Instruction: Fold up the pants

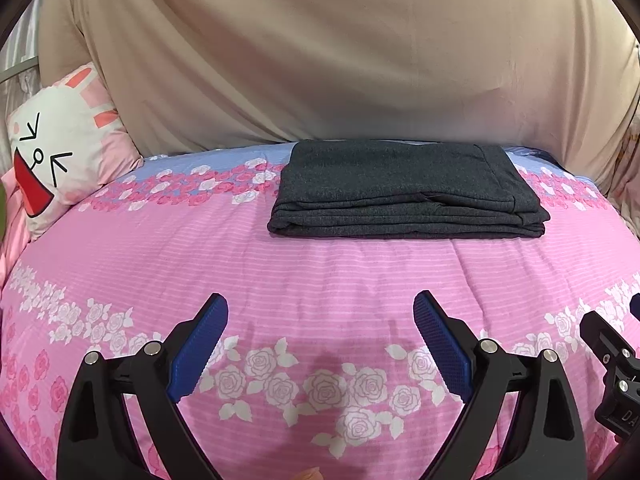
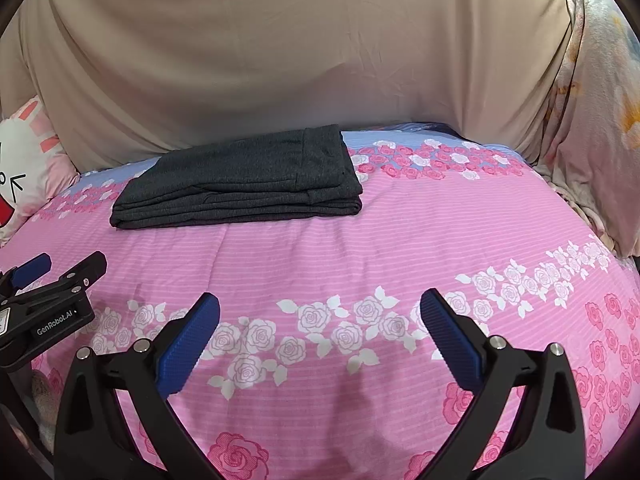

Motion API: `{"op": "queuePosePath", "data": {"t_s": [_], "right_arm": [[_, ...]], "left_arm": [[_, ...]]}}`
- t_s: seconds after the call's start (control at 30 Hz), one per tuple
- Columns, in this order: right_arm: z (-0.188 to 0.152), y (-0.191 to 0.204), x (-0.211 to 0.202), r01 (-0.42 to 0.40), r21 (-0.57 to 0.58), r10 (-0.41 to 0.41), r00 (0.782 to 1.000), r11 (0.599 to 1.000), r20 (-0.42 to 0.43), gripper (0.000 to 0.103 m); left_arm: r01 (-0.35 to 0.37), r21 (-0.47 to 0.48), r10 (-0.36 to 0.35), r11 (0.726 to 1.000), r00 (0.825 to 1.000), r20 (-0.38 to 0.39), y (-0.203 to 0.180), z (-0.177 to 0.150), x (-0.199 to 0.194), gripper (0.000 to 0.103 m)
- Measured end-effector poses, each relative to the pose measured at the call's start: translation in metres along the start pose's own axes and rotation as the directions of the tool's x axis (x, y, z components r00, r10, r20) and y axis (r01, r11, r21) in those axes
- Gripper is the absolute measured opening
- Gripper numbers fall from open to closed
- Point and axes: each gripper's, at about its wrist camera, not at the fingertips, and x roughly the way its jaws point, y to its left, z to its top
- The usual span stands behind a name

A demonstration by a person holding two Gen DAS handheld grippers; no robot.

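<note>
Dark grey pants [image 1: 404, 190] lie folded into a flat rectangular stack on the far part of the pink floral bedspread [image 1: 280, 264]; the right wrist view shows the same pants [image 2: 240, 180] left of centre. My left gripper [image 1: 320, 308] hovers open over the near bedspread, well short of the pants, nothing between its blue pads [image 1: 200, 348]. My right gripper [image 2: 320, 308] is likewise open and empty above the bedspread [image 2: 360, 248]. The left gripper [image 2: 60, 268] also shows at the left edge of the right wrist view.
A beige sheet [image 1: 320, 48] hangs behind the bed. A white and pink cartoon pillow [image 1: 60, 148] lies at the far left. A light floral cushion [image 2: 592, 112] stands at the far right. The right gripper's body [image 1: 612, 364] shows at the left view's right edge.
</note>
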Motion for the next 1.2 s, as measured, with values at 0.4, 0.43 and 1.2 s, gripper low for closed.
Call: {"op": "queuePosePath", "data": {"t_s": [0.4, 0.43, 1.2], "right_arm": [[-0.0001, -0.0010, 0.0011, -0.002, -0.001, 0.002, 1.000, 1.000, -0.001, 0.098], [-0.0006, -0.0006, 0.0010, 0.000, 0.000, 0.000, 1.000, 1.000, -0.002, 0.098], [-0.0025, -0.0015, 0.0018, -0.005, -0.004, 0.005, 1.000, 1.000, -0.003, 0.098]], "left_arm": [[-0.001, -0.006, 0.001, 1.000, 1.000, -0.002, 0.0023, 0.0001, 0.0000, 0.092], [-0.001, -0.005, 0.001, 1.000, 1.000, -0.001, 0.0023, 0.0001, 0.0000, 0.092], [0.019, -0.013, -0.019, 1.000, 1.000, -0.010, 0.0025, 0.0010, 0.0021, 0.092]]}}
